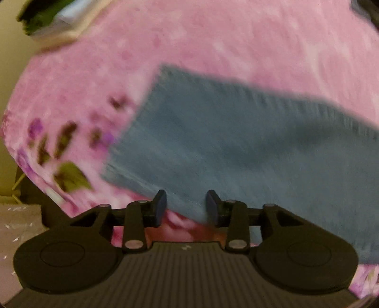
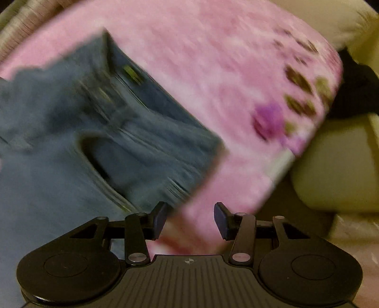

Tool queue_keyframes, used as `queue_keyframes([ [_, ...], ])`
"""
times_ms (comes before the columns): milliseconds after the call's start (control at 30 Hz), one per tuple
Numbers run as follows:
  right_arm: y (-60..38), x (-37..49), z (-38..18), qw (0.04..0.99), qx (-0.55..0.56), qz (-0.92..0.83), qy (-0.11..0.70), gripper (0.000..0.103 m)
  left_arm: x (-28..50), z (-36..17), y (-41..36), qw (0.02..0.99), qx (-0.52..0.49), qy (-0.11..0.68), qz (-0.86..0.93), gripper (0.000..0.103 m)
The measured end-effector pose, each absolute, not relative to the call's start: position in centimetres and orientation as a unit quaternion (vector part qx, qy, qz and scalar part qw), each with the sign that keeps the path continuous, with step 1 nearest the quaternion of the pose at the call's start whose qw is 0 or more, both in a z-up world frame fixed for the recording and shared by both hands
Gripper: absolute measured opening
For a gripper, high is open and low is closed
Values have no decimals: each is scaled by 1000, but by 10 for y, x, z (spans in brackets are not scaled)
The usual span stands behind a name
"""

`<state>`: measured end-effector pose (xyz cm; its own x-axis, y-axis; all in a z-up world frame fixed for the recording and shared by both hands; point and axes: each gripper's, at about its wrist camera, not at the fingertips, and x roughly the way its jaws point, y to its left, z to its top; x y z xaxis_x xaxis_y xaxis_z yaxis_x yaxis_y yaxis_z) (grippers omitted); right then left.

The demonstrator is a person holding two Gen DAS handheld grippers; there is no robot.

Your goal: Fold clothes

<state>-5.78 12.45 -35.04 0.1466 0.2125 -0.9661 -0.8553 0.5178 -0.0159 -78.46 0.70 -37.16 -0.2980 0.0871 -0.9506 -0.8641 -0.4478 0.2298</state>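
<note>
Though both views were smeared by motion, the left tongs (image 1: 186,203) stood parted and empty, a hem of the jeans (image 1: 236,147) lying between their tips. The right tongs (image 2: 190,216) gaped empty too, the waistband corner (image 2: 180,189) just at ten o'clock. The jeans lay spread on a pink floral blanket (image 1: 213,42). Denim seemed heavy, limp yet thick-seamed; stiff hem and waistband looked the surest holds. Farther off at eleven o'clock sat stacked clothes (image 1: 47,16).
</note>
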Motion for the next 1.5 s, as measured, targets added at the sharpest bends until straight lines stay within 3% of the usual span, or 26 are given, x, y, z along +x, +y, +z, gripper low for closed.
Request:
queue_keyframes([
  [267, 145, -89, -309, 683, -277, 462, 494, 47, -711, -339, 60, 463, -485, 348, 655, 31],
  [533, 212, -139, -315, 647, -232, 516, 511, 47, -647, -342, 156, 549, -481, 331, 598, 31],
  [700, 247, -162, -329, 640, -261, 537, 484, 47, -622, -347, 222, 598, -437, 333, 583, 33],
  [1067, 296, -140, -357, 674, -238, 517, 471, 47, -612, -374, 363, 673, -368, 314, 560, 38],
  [1500, 367, -143, -365, 681, -180, 554, 443, 47, -645, -411, 535, 679, -382, 187, 598, 42],
])
